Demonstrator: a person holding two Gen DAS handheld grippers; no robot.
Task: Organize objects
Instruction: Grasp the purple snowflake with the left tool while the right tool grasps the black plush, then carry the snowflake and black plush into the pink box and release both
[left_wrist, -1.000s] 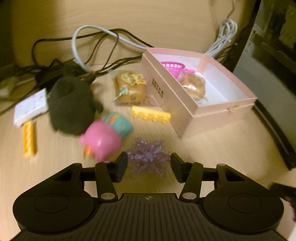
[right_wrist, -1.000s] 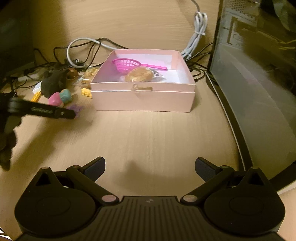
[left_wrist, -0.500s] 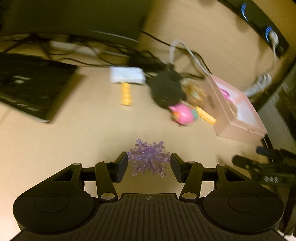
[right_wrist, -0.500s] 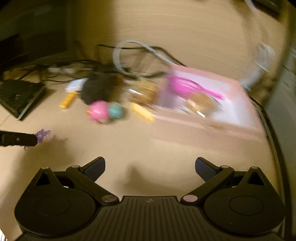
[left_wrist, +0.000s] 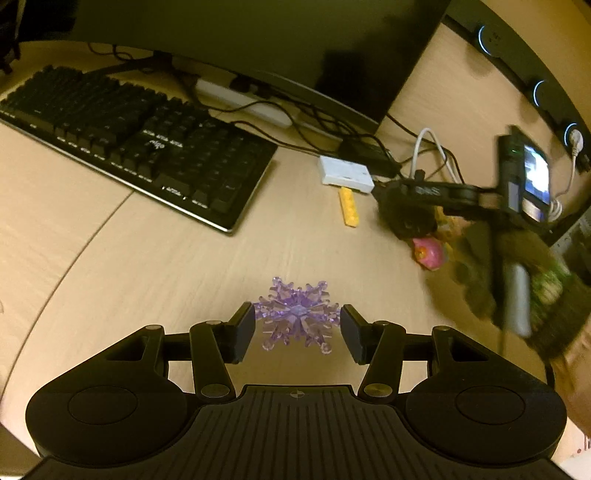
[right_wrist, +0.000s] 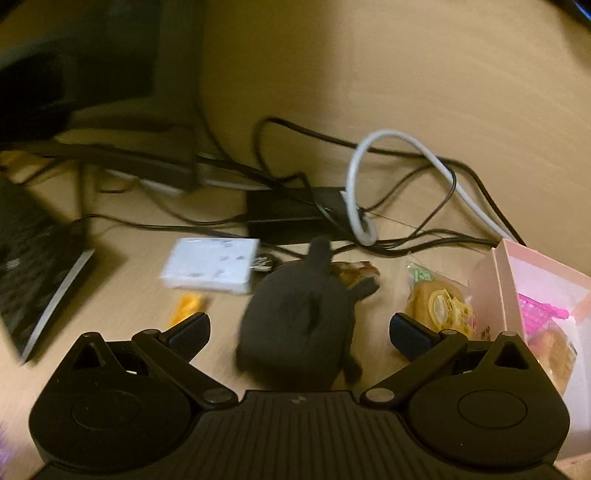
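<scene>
Clenching only the tips of the translucent purple plastic snowflake (left_wrist: 297, 319), my left gripper (left_wrist: 297, 326) is risking a slip; my right gripper (right_wrist: 299, 328) is gaping over the dark plush toy (right_wrist: 295, 325).

Smeared by motion at the right of the left wrist view: the right gripper (left_wrist: 406, 218) and the hand (left_wrist: 517, 280) carrying it — outlines only, finger spacing unreadable there. Half hidden behind that blur, a pink toy (left_wrist: 428, 254); shape not clear. Cut by the left edge of the right wrist view, and streaked, a black keyboard (right_wrist: 33, 280). Also blurred there: a white adapter (right_wrist: 210, 269) and a yellow block (right_wrist: 186, 306), partly covered by the near gripper finger. Cropped at the right edge, a pink box (right_wrist: 495, 291) — contents only partly seen. Unidentifiable: the dark soft lump (right_wrist: 299, 325) between the fingers, near end hidden by the gripper body.
</scene>
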